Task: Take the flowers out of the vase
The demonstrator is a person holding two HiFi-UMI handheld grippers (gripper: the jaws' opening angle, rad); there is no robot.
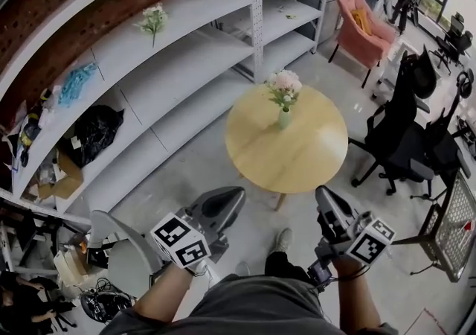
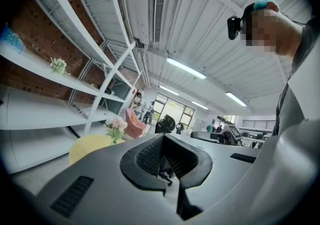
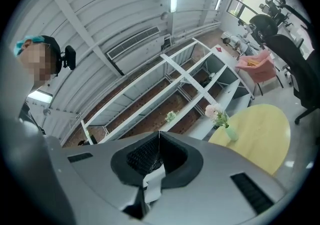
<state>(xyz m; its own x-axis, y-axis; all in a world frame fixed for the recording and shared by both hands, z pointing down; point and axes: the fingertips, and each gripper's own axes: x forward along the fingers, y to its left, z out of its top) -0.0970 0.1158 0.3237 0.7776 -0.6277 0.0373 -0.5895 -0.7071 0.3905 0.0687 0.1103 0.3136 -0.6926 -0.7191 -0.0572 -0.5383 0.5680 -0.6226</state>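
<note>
A bunch of pale pink flowers (image 1: 285, 86) stands in a small light green vase (image 1: 285, 118) on a round yellow table (image 1: 297, 158). My left gripper (image 1: 232, 196) and right gripper (image 1: 323, 193) are held level near my body, short of the table's near edge. Both are shut with nothing between the jaws. In the left gripper view the flowers (image 2: 115, 125) show far ahead, left of the shut left gripper (image 2: 163, 136). The right gripper view has the flowers (image 3: 216, 114) and vase (image 3: 230, 133) to the right of the shut right gripper (image 3: 159, 133).
Long white shelves (image 1: 178, 65) run along the brick wall at left, holding a second small bunch of flowers (image 1: 154, 19) and a black bag (image 1: 97, 131). A pink armchair (image 1: 362, 24) and black office chairs (image 1: 405, 132) stand right of the table. People stand far back.
</note>
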